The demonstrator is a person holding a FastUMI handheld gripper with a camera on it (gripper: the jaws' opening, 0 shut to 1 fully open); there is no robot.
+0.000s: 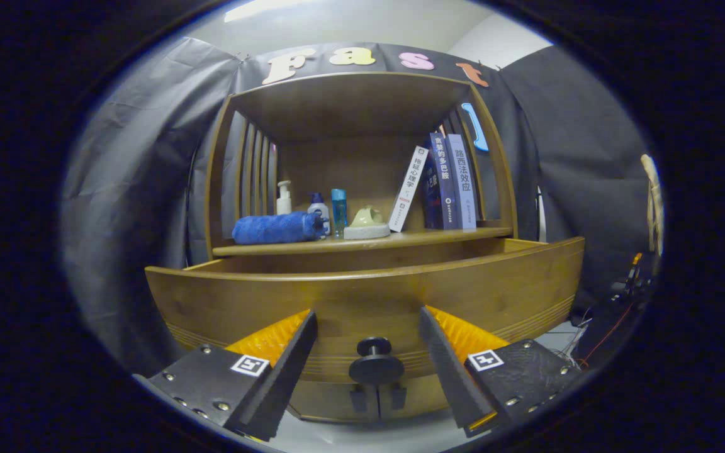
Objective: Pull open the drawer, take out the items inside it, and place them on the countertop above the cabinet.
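The gripper (369,352) is spread wide, and nothing is held between its two fingers. One finger (287,365) sits on the left and the other on the right, with a big gap in the middle. In that gap, close to the fingers, is the round dark knob (373,363) of the drawer (362,302). Neither finger touches the knob.

The drawer is made of brown wood and its front stands out toward us from the cabinet. Its top edge is near us, and a strip of the inside shows behind it. I can't see what is inside the drawer from here, because the front wall is in the way. Under the knob, two small dark door handles (378,397) sit side by side.

Farther back is the countertop (362,242), the flat wooden shelf above the drawer. Some things stand on it. On the left lies a rolled blue towel (277,228). Behind it is a white pump bottle (284,198). Next to the towel is a small bottle with a blue cap (318,206), then a tall clear blue bottle (338,212). A pale green holder (367,223) sits in the middle. On the right, a white book (408,189) leans over toward two dark books (450,182) that stand up straight.
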